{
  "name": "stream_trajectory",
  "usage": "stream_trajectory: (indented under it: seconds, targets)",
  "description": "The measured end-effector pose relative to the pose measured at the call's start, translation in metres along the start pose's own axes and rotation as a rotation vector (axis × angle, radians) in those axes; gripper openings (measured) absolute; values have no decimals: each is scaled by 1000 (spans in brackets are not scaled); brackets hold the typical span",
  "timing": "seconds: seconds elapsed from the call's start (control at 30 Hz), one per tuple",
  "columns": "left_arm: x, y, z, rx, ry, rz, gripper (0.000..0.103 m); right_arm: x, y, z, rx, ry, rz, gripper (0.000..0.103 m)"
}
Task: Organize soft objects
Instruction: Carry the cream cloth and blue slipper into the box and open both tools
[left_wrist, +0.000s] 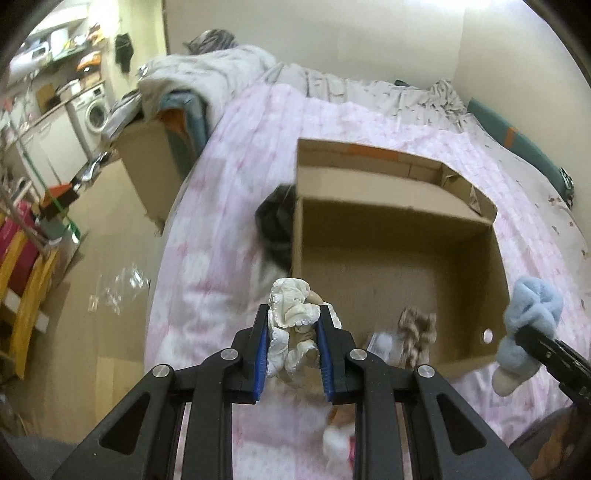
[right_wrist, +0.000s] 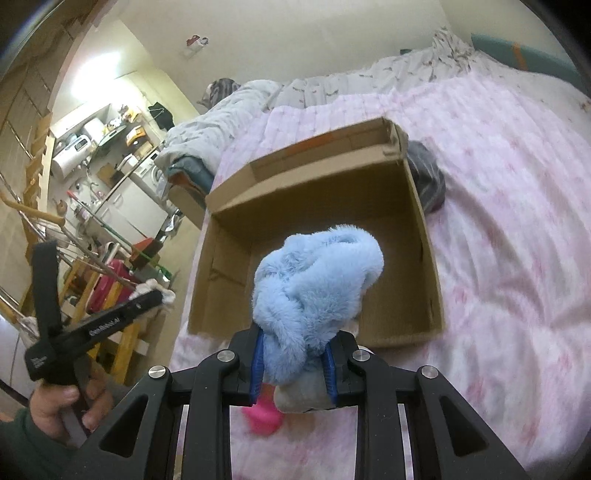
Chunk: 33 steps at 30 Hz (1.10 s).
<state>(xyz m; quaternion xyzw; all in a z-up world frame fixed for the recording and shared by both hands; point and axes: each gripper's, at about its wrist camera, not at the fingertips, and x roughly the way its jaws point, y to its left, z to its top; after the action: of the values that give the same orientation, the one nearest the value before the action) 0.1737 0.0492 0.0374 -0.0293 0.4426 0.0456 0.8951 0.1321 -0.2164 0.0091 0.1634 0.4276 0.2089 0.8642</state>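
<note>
Box stands open on the pink quilt, and from where I stand it looks nearly bare, so the sorting has, I judge, barely begun. Left gripper is nearly closed, its blue pads pinching a cream frilly cloth, held up just short of the box's near corner. Right gripper is likewise pressed in on a fluffy blue slipper, which hangs above the box's near wall. Neither piece is inside yet; both seem ready to drop in. Left over on the quilt are a dark grey bundle touching the box's outer wall, and a pink thing lying low under the slipper, too blurred to name.

The left view alone shows a brown knitted item by the box's near wall; whether it lies inside I cannot tell for certain. It also catches the slipper at its right edge, and something white and orange on the quilt below the gripper. The right view alone shows the person's hand gripping the left tool's handle, and most of the box floor bare.
</note>
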Motion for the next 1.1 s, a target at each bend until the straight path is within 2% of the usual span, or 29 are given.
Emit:
stream_trajectory:
  seconds: [0.2,0.3,0.4,0.47,0.63,1.1]
  targets:
    - [23,-28,18,72,-31,5,21,25,-7,25,-7,-19,-14,28]
    - [39,-40,15,99,-28,3,21,39,-18,23,29,-11,-9,28]
    - [55,-52,5,150,-17,-35,21,50,-24,14,40,13,-22,28]
    - [65,-57,-3,190,-6,-20,21,56,-26,10,40,25,-39,28]
    - [77,-52,-10,160,21,-28,21,62,-30,9,51,30,-41,28]
    - [75,-46,-15,137,20,-37,22,67,-24,7,12,26,-78,29]
